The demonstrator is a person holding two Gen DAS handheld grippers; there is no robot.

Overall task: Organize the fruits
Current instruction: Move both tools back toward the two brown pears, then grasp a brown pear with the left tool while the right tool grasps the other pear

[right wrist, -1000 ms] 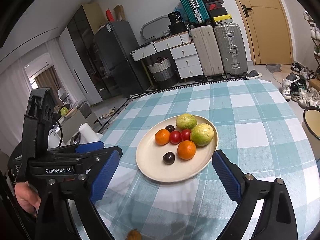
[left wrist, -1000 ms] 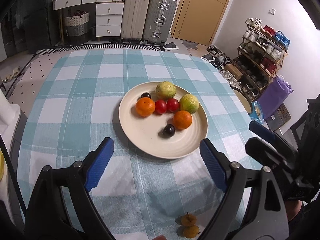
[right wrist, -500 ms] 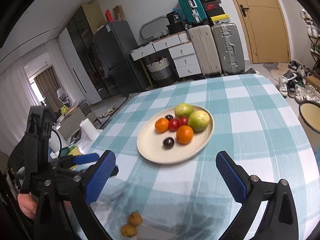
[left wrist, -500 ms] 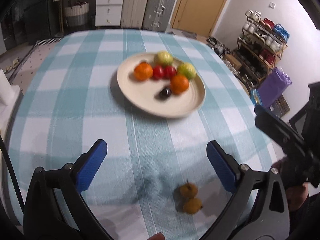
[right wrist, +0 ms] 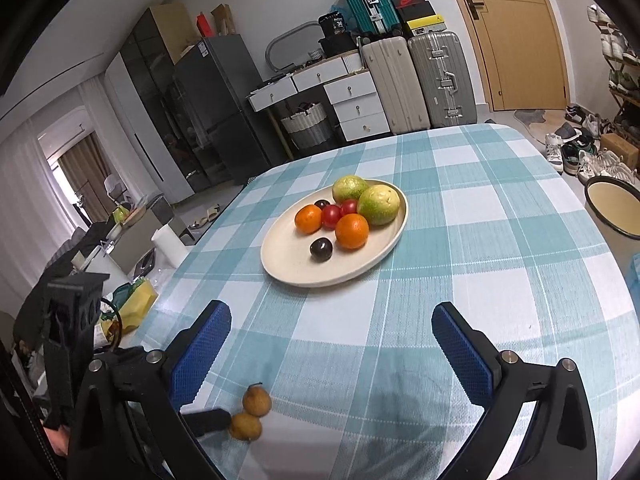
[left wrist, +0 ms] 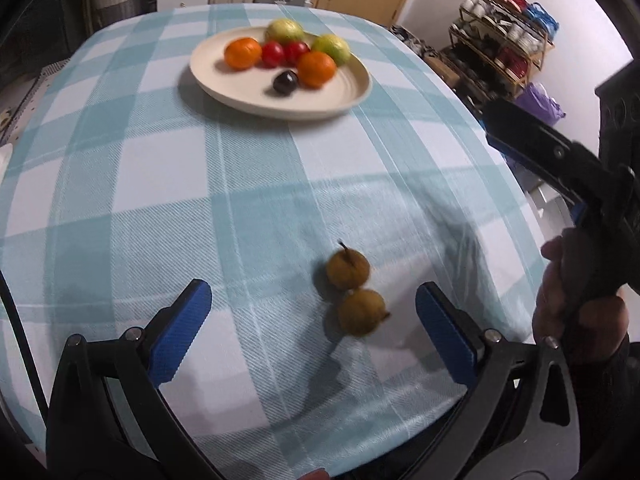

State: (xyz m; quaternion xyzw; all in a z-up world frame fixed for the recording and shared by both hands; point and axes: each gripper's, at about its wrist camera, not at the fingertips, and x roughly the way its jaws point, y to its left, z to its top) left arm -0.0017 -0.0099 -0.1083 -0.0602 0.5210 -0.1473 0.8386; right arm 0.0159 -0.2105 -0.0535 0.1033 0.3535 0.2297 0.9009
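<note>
A cream plate (left wrist: pixel 248 92) (right wrist: pixel 288 264) holds two oranges, two green guavas, red tomatoes and dark plums at the far middle of the checked table. Two small brown pears (left wrist: pixel 347 269) (left wrist: pixel 361 312) lie touching each other near the front edge; they also show in the right wrist view (right wrist: pixel 256 401) (right wrist: pixel 245 426). My left gripper (left wrist: pixel 312 332) is open and empty, its fingers on either side of the pears, just short of them. My right gripper (right wrist: pixel 332 348) is open and empty, above the table right of the pears.
The teal and white checked cloth (left wrist: pixel 160 168) covers the table. Suitcases (right wrist: pixel 416 80), drawers and a door stand behind. A shoe rack (left wrist: pixel 504 44) is at the right. A basin (right wrist: pixel 616 208) sits beyond the table's right edge.
Both grippers have pulled back from the plate toward the front edge. The left gripper has dropped down toward the two pears, which now lie between its open fingers.
</note>
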